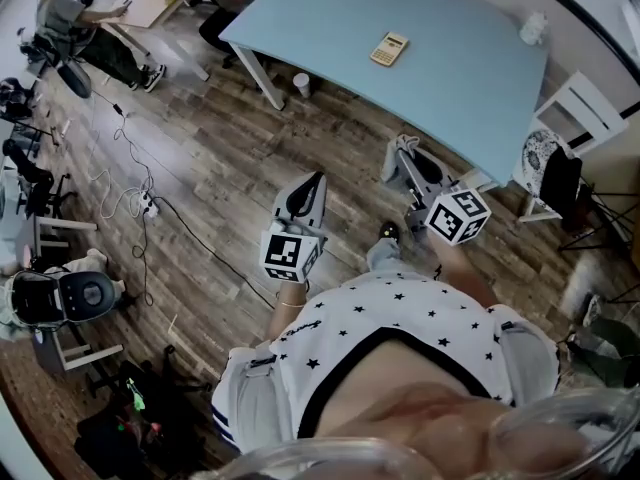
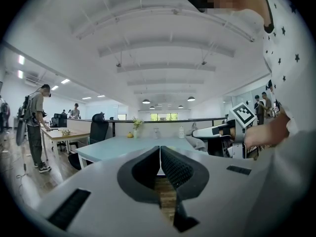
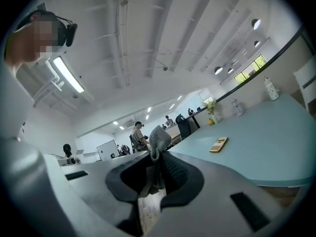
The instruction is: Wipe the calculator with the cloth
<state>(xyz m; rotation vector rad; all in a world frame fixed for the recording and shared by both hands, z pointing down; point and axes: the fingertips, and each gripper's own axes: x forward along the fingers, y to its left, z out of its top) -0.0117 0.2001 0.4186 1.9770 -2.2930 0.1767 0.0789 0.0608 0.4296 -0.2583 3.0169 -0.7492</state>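
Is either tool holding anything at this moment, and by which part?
The right tool pinches a grey textured cloth by a bunched fold, its end poking past the tips. The left tool is shut on nothing.

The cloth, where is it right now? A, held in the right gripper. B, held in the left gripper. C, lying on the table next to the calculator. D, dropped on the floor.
A: in the right gripper view the grey cloth sticks up out of the shut right gripper, while the calculator lies alone on the table.
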